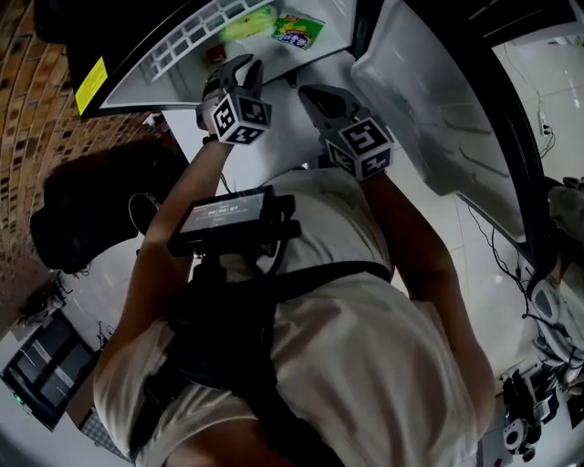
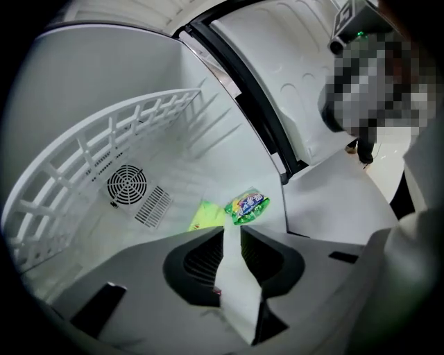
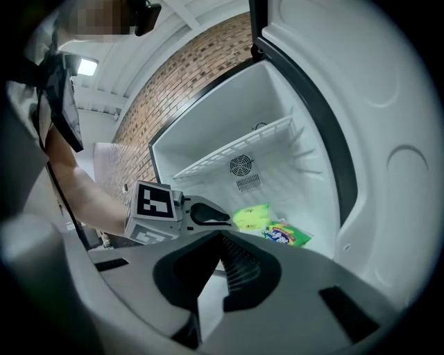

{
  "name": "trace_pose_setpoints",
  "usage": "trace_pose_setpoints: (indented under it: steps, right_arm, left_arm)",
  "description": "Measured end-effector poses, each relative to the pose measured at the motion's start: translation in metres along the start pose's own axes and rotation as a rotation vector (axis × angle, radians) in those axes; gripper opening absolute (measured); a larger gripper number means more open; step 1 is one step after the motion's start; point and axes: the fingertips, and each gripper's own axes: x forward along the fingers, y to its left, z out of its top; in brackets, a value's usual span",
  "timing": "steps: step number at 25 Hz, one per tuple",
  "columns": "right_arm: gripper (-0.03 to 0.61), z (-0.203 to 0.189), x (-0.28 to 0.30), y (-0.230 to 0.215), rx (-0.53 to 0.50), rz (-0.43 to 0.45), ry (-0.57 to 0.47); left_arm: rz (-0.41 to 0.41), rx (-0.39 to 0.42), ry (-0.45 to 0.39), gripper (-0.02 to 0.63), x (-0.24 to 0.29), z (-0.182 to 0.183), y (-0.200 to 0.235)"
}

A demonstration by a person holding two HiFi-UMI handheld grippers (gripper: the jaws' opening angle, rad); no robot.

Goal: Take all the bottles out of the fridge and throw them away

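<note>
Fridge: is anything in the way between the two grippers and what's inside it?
Nothing visible. The fridge stands open, with the left gripper and right gripper at its mouth. Under the shelf lie only a yellow packet and a green packet; no bottle shows.

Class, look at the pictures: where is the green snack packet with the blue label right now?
In the head view, the green snack packet lies on the fridge floor, just right of the yellow-green packet, under the wire shelf.
</note>
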Motion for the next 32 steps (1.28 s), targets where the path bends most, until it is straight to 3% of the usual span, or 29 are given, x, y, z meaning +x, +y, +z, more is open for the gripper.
trace_pose_setpoints:
  steps: [7,11,14,22,27,32]
  right_arm:
    - [-0.008,-0.006,-0.003,-0.002,0.014,-0.01,0.006]
    - [-0.008,-0.009,-0.009,-0.004,0.026,-0.031,0.005]
    - [-0.008,-0.01,-0.014,-0.009,0.03,-0.05,0.007]
    - [-0.008,-0.02,-0.016,-0.016,0.053,-0.075,0.024]
    - [-0.008,-0.02,-0.014,-0.013,0.057,-0.085,0.033]
    - [-0.008,-0.024,-0.015,-0.009,0.057,-0.088,0.055]
  left_arm:
    - [0.038,0.163,-0.026,0.229,0.023,0.018,0.014]
    - [0.081,0.278,0.072,0.247,0.051,-0.001,0.027]
    - [0.08,0.348,0.154,0.33,0.072,-0.019,0.031]
    - [0.039,0.346,0.231,0.41,0.109,-0.029,0.05]
    - [-0.055,0.373,0.3,0.489,0.126,-0.043,0.044]
    - [-0.092,0.356,0.341,0.508,0.136,-0.057,0.042]
